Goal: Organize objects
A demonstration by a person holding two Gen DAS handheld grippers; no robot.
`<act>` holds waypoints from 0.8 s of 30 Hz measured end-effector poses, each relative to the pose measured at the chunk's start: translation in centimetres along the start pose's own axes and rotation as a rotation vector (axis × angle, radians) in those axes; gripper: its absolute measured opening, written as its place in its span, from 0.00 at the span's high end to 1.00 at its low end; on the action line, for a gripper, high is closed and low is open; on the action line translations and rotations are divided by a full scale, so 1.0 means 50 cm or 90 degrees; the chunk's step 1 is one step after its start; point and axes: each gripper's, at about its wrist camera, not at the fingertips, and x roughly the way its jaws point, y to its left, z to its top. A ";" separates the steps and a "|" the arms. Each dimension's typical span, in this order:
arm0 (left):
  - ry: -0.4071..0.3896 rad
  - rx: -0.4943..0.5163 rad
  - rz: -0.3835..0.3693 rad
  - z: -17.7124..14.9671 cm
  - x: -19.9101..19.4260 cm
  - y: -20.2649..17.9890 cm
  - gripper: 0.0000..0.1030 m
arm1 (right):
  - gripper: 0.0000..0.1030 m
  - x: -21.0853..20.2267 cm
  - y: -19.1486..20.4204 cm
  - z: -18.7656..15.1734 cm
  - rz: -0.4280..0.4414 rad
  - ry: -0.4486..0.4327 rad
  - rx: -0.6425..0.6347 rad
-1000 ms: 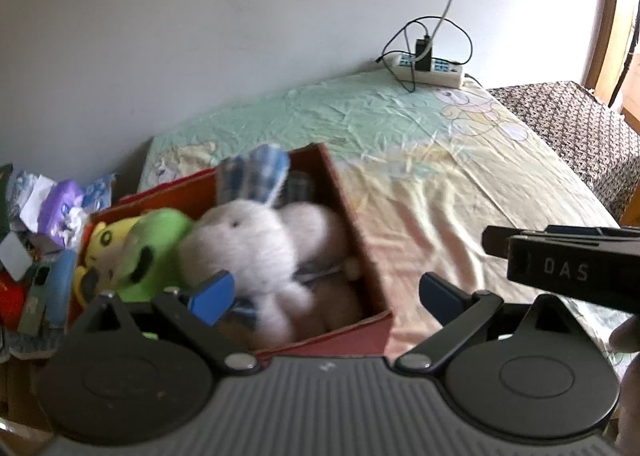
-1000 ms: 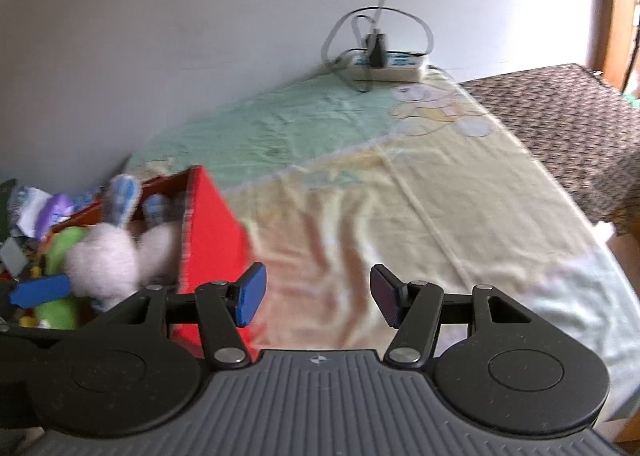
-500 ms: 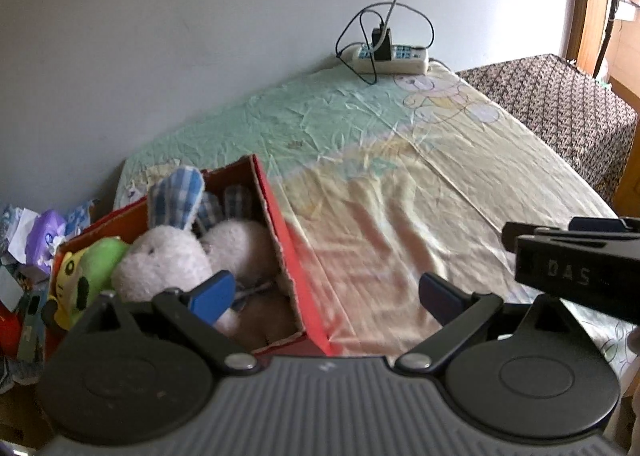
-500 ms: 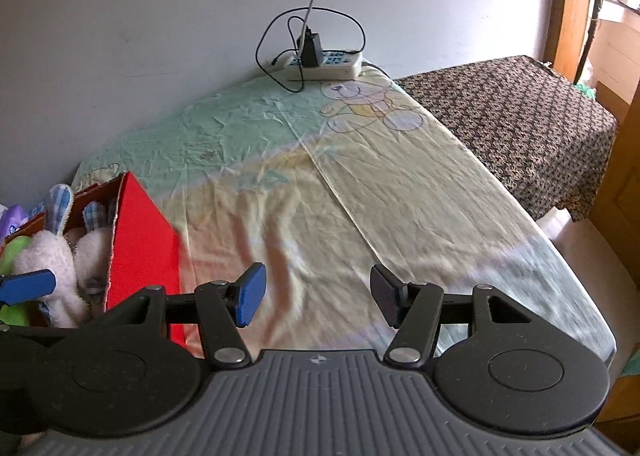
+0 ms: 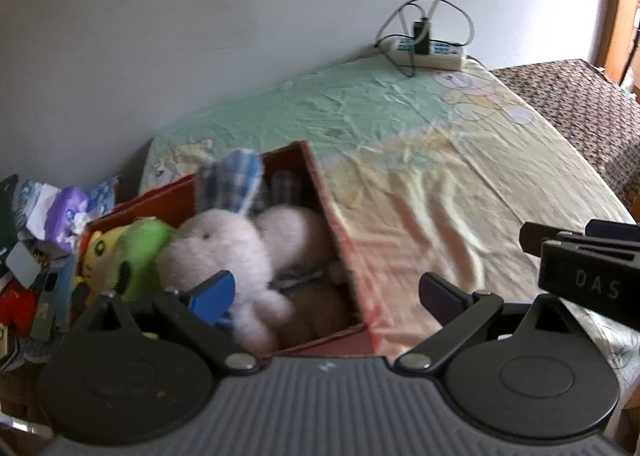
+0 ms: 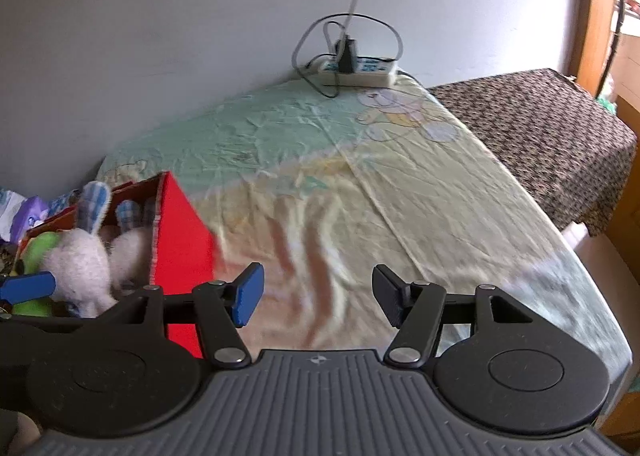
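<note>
Red cardboard box [image 5: 344, 256] sits on the bed [image 5: 440, 176] at its left near part, open top, packed with soft toys. White plush rabbit [image 5: 224, 252] with blue checked ears lies on top in the middle of the box, head toward the left, blurred. Green plush [image 5: 140, 252] and yellow plush [image 5: 100, 248] are squeezed in at the box's left end, touching the rabbit. Left hand-held gripper [image 5: 324, 296] hangs over the near edge of the box, jaws spread wide, nothing pinched; its left blue pad overlaps the rabbit in view, contact cannot be told. Right hand-held gripper [image 6: 318, 296] is to the right of the box over bare sheet, jaws apart and opening, nothing between them; its black body also shows at the right edge of the left wrist view. Clutter of packets and papers [image 5: 48, 224] is piled left of the box, off the bed. White power strip [image 6: 360, 70] with a black plug and looped cables lies at the far end of the bed by the wall. Dark patterned cover [image 6: 540, 128] lies on the far right.
</note>
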 end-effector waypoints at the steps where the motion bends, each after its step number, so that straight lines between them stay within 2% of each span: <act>1: 0.001 -0.007 0.002 -0.001 0.001 0.010 0.04 | 0.39 0.003 0.011 0.003 0.005 0.002 -0.007; 15: 0.014 -0.128 0.080 -0.044 -0.006 0.199 0.04 | 0.37 0.027 0.199 0.020 0.099 0.014 -0.125; 24: 0.033 -0.170 0.096 -0.068 0.003 0.273 0.04 | 0.30 0.038 0.283 0.018 0.137 0.026 -0.176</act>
